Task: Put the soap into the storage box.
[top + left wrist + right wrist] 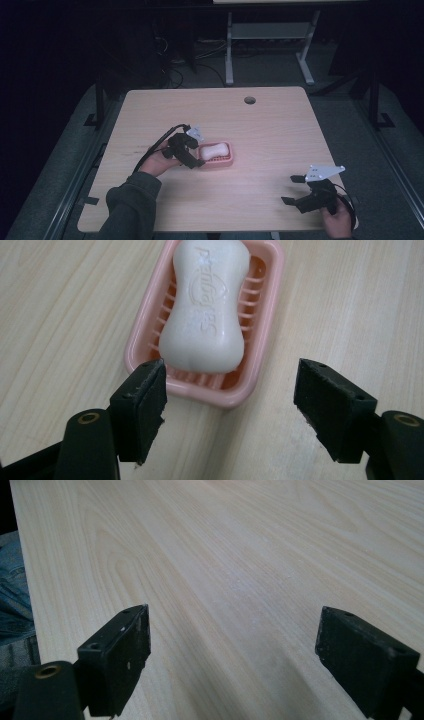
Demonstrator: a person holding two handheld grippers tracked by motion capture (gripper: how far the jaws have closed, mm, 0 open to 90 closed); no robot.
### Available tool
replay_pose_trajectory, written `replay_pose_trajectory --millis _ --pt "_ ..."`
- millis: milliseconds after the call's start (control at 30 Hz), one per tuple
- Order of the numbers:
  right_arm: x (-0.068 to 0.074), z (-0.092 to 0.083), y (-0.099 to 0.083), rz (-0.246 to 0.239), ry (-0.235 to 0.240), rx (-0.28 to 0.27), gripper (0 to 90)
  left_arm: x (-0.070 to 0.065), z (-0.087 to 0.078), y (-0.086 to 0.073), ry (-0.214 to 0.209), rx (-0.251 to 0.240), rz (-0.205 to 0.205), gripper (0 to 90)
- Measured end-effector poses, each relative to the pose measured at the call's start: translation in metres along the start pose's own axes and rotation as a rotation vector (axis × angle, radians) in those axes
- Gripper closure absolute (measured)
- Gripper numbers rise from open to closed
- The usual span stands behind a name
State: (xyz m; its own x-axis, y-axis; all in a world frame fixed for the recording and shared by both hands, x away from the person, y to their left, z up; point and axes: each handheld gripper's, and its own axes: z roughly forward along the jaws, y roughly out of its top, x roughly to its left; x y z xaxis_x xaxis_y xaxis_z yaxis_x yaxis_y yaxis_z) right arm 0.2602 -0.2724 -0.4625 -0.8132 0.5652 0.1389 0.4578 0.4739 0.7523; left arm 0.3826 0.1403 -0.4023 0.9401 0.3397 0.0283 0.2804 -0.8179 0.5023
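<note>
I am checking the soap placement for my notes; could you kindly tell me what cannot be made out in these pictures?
- High view: the near end of the soap dish is covered by the left gripper.
- Left gripper view: the far end of the soap is cut off by the top edge.
- High view: the soap's embossed lettering is too small to read.
</note>
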Motion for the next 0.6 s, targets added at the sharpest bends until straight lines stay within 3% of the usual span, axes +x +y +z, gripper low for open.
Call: replay_pose_trajectory --millis 200,467,600 --pt "0.000 0.000 0.000 0.004 -0.002 0.001 14.1 -0.001 -0.002 -0.005 -0.001 0.000 -0.003 27.7" --pt "-0.001 0.000 -0.001 0.002 -0.003 -0.001 14.2 -0.007 -0.009 -0.008 0.013 -0.002 0.023 27.0" --pt "-0.001 0.000 0.000 0.006 -0.004 -0.001 14.2 -0.007 -0.012 -0.013 0.019 -0.009 0.009 26.9"
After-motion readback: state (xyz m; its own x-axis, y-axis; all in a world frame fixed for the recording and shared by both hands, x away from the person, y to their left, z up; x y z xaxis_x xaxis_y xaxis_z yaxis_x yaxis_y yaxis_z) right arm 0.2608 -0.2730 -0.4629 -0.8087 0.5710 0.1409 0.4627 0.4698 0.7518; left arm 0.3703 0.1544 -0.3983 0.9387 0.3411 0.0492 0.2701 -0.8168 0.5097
